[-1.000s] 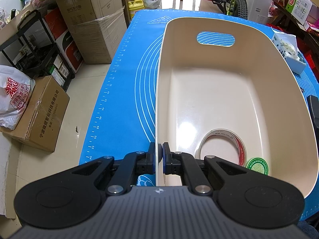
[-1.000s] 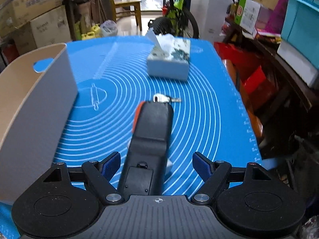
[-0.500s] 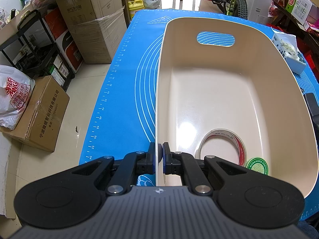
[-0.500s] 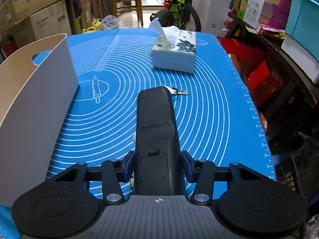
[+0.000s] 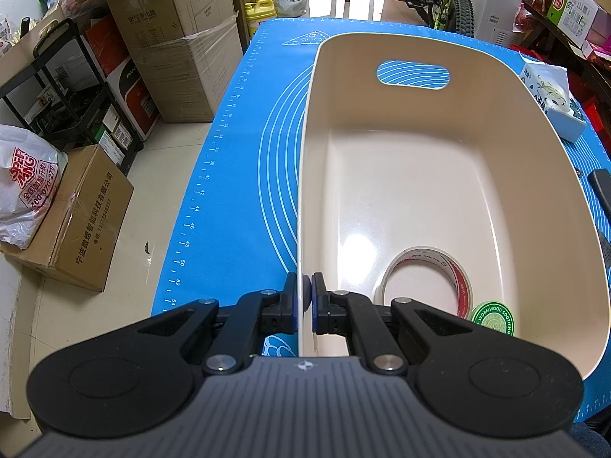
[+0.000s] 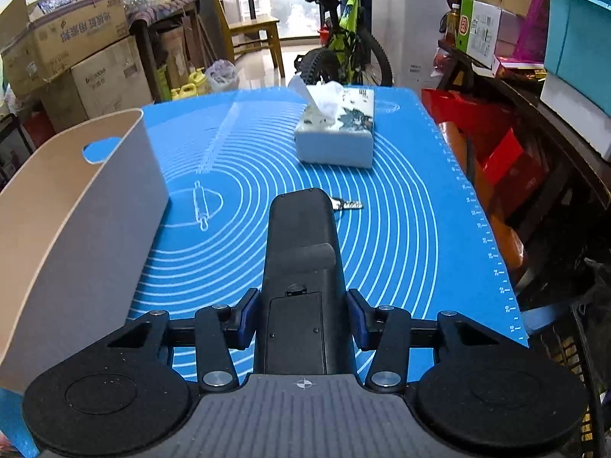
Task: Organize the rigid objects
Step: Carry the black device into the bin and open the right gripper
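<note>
On the left, the left tongs [image 5: 306,297] clamp the near rim of the cream bin [image 5: 546,145], apparently steadying it on the blue mat [image 5: 236,175] that covers the desk so items can be dropped in. A tape roll [image 5: 460,278] and a small green tin [image 5: 492,318] already lie on the bin's floor at its near end, the tin partly cut off by the tongs' frame. To the right, the right tongs [image 6: 303,315] grip a black handheld device [image 6: 299,252] by its sides, its battery hatch facing up and its far end raised off the mat, seemingly bound for the bin just to its left. What the device is cannot be made out from its underside. A set of keys [image 6: 347,204] lies beyond it, half hidden behind its tip, with a tissue box [image 6: 336,133] farther back. The person holding the tools is out of frame.
</note>
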Demonstrator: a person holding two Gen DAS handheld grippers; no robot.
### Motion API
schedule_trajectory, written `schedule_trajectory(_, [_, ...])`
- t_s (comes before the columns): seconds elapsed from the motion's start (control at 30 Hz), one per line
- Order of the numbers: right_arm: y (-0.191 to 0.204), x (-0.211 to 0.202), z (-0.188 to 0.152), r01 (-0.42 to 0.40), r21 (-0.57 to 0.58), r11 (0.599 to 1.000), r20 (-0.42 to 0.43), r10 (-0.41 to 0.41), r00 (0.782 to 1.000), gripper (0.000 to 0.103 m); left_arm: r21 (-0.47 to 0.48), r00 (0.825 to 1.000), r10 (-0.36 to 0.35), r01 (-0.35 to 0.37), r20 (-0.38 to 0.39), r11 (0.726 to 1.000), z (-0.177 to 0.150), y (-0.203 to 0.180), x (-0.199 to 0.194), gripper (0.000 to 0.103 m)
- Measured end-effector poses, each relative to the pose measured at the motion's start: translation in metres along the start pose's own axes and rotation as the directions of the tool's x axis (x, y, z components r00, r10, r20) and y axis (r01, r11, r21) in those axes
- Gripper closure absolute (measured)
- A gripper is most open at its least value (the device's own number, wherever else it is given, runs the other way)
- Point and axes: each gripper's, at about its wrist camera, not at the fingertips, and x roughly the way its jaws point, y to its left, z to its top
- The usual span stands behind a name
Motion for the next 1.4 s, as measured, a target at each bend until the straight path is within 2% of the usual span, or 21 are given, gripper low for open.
schedule_trajectory(0.3, [0.007, -0.024, 0.020, -0.017, -0.009, 1.000, 0.075, 0.018, 0.997, 0.050, -0.002, 1.000, -0.003, 0.003, 0.002, 1.000, -0.001, 0.000, 0.000, 0.096])
schedule_trajectory(0.53, [0.041, -0.046, 0.042, -0.099, -0.055, 0.994, 0.149, 0.106, 0.983, 0.050, 0.000, 1.000, -0.004, 0.004, 0.002, 1.000, -0.001, 0.001, 0.000, 0.096])
schedule_trajectory(0.73, [0.086, -0.052, 0.055, -0.180, -0.133, 0.975, 0.163, 0.200, 0.966, 0.050, 0.002, 1.000, -0.002, 0.002, 0.002, 1.000, -0.001, 0.001, 0.001, 0.096])
schedule_trajectory(1.0, [0.144, -0.043, 0.048, -0.249, -0.238, 0.939, 0.102, 0.280, 0.955, 0.050, 0.003, 1.000, -0.002, 0.002, 0.002, 1.000, -0.001, 0.001, 0.001, 0.096])
schedule_trajectory(1.23, [0.182, -0.022, 0.028, -0.269, -0.307, 0.913, -0.010, 0.280, 0.960, 0.050, 0.002, 1.000, -0.004, 0.004, 0.002, 1.000, 0.000, 0.002, 0.000, 0.096])
schedule_trajectory(1.4, [0.202, -0.008, 0.012, -0.258, -0.364, 0.895, -0.073, 0.249, 0.966, 0.050, 0.004, 1.000, -0.003, 0.003, 0.003, 1.000, 0.000, 0.001, 0.000, 0.096])
